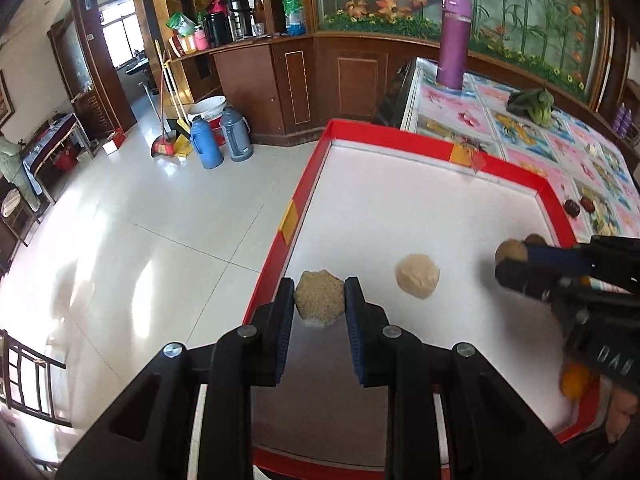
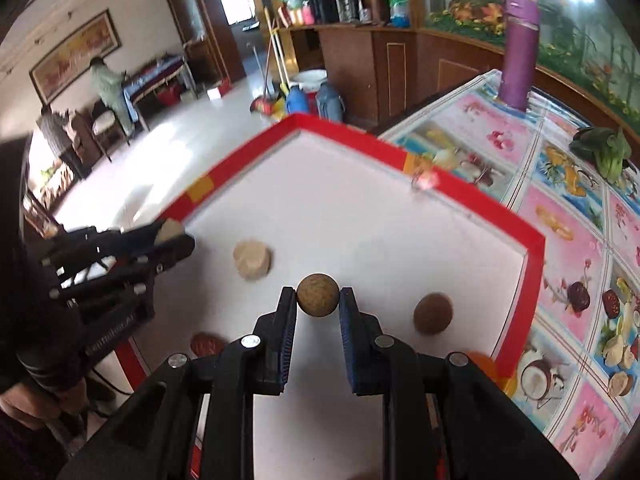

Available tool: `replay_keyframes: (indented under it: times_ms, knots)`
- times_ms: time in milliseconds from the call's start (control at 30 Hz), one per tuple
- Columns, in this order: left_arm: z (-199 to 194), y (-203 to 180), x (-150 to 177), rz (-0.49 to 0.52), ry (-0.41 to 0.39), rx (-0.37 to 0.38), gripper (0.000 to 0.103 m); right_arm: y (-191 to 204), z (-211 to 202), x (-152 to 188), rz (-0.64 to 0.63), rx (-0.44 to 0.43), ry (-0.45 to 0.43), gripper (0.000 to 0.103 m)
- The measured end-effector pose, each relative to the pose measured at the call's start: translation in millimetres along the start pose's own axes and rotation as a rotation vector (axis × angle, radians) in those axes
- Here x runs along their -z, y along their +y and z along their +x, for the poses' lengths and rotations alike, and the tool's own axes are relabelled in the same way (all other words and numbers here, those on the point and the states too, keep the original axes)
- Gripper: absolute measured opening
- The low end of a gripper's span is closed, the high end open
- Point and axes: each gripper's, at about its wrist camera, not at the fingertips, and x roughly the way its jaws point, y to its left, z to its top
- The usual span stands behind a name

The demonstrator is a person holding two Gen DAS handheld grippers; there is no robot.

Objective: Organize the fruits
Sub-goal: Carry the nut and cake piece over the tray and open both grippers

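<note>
You have a piece of fruit in each claw, so you are in the carrying step of sorting, with neither piece set down yet. Your left claw (image 1: 320,300) is pinched on a rough, pale tan fruit (image 1: 319,298) near the left edge of the red-rimmed tray (image 1: 432,142), close to the rim; whether it is lifted or resting on the white floor of the tray I cannot tell. Your right claw (image 2: 318,300) grips a round brown fruit (image 2: 318,294) toward the middle of the tray. Loose on the tray lie a pale fruit (image 2: 252,259) between the two claws and a darker brown fruit (image 2: 433,314) just right of the right claw; an orange fruit (image 2: 480,360) sits by the near right corner. Next, I judge, you need to choose a spot for each held piece beside its like, lower it clear of the loose ones, and only then open.
</note>
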Motion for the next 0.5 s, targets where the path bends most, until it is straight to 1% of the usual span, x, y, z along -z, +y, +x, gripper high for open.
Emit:
replay_keyframes:
  times_ms: [67, 200, 267, 333, 400, 500]
  knots:
    - [1, 2, 3, 0.000, 0.007, 0.011, 0.027, 1, 1, 5, -0.003, -0.002, 0.012, 0.020]
    - [4, -2, 11, 0.014, 0.029, -0.010, 0.027, 6, 7, 8, -0.008, 0.023, 0.031, 0.020]
    - [3, -5, 11, 0.027, 0.024, -0.027, 0.027, 9, 6, 8, -0.012, 0.030, 0.032, 0.020]
    - [2, -4, 11, 0.024, 0.028, -0.026, 0.027, 10, 6, 7, -0.012, 0.035, 0.035, 0.020]
    - [3, -8, 11, 0.036, 0.030, -0.046, 0.027, 11, 8, 9, -0.008, 0.030, 0.049, 0.021]
    - [3, -10, 12, 0.046, 0.028, -0.072, 0.028, 13, 9, 12, -0.018, 0.044, 0.029, 0.021]
